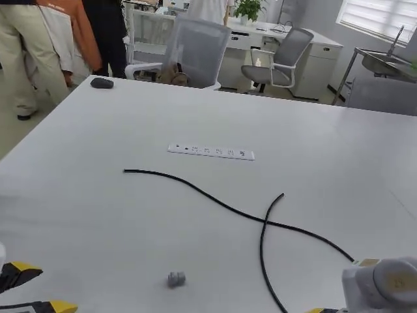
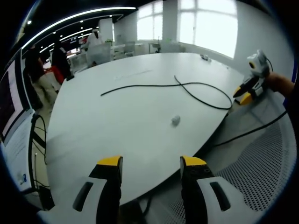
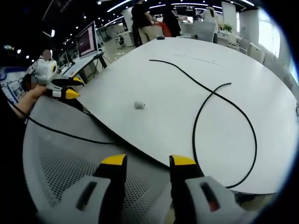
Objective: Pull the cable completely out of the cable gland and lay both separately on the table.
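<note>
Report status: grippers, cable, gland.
Left gripper open, empty; right gripper open, empty. Cable loose on table, cable gland lying apart from it. Nothing in the way.

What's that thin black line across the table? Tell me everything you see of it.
It is a thin black cable, flexible-looking, lying loose and flat on the white table. It curves into a loop near the table's edge and crosses itself once. Both ends are free. The small grey cable gland lies apart from it.

Cable (image 1: 221,203) looped on table (image 1: 98,228), gland (image 1: 176,280) apart in front, power strip (image 1: 210,152) behind
</note>
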The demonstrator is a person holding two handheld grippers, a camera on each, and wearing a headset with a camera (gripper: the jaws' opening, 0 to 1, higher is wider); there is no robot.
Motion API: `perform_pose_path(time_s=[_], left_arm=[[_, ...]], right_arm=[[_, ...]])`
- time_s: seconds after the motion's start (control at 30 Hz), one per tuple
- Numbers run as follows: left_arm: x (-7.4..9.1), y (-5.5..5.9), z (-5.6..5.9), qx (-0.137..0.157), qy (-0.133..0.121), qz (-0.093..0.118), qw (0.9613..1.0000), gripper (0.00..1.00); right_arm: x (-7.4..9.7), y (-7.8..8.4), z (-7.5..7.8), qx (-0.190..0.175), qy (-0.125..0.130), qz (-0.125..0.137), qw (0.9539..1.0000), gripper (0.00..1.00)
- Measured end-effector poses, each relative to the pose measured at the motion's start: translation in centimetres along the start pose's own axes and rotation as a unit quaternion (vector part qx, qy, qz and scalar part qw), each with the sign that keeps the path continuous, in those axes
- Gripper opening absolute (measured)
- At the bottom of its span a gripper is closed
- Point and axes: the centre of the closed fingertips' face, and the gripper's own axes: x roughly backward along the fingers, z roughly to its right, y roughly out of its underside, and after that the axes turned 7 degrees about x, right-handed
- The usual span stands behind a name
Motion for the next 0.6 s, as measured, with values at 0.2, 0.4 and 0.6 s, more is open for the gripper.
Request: perform_pose_path(time_s=[0.2, 0.4, 0.6], left_arm=[[-0.10, 0.32, 0.09, -0.003, 0.002, -0.008, 1.0000, 0.50], [-0.12, 0.27, -0.24, -0.020, -0.011, -0.012, 0.9997, 0.49], [-0.20, 0.12, -0.06, -0.002, 0.000, -0.004, 1.0000, 0.49]], right_arm=[[-0.07, 0.08, -0.03, -0.001, -0.001, -0.004, 1.0000, 0.37], [-0.12, 0.15, 0.09, 0.000, 0.002, -0.007, 1.0000, 0.37], [-0.17, 0.20, 0.11, 0.002, 0.000, -0.011, 0.9999, 0.37]])
